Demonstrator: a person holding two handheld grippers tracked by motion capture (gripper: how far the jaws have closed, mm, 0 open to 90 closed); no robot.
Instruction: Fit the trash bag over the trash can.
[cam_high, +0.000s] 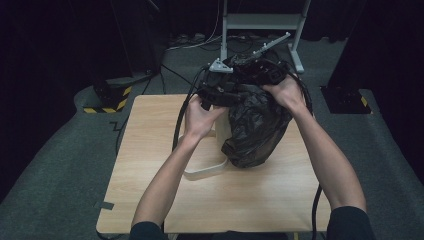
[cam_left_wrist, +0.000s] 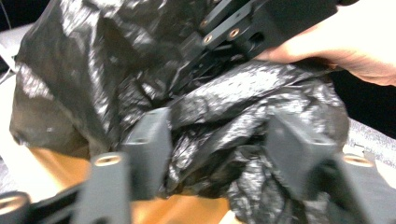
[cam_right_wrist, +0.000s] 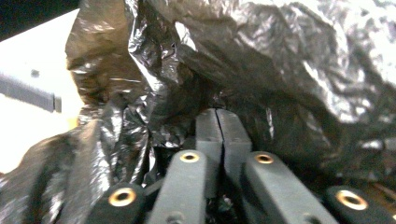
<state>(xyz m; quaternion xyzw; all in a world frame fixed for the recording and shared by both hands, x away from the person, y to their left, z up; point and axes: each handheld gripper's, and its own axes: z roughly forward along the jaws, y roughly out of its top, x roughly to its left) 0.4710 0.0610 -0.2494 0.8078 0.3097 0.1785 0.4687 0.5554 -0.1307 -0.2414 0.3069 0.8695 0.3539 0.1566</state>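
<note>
A crumpled black plastic bag (cam_high: 257, 125) stands on the wooden table (cam_high: 225, 200), against a white bin (cam_high: 207, 170). My left gripper (cam_high: 220, 92) is at the bag's upper left. In the left gripper view its jaws (cam_left_wrist: 222, 142) stand apart with loose folds of the bag (cam_left_wrist: 93, 70) bulging between them. My right gripper (cam_high: 260, 70) is at the top of the bag. In the right gripper view its pads (cam_right_wrist: 217, 114) are pressed together on a thin fold of the bag (cam_right_wrist: 289, 74). The hand (cam_left_wrist: 345, 51) holding the right gripper appears at the upper right of the left gripper view.
A grey metal stand (cam_high: 260, 22) rises behind the table, with cables on the floor around it. A black-and-yellow striped base (cam_high: 107, 102) sits off the table's far left corner. Bare tabletop lies in front of the bin, toward the person.
</note>
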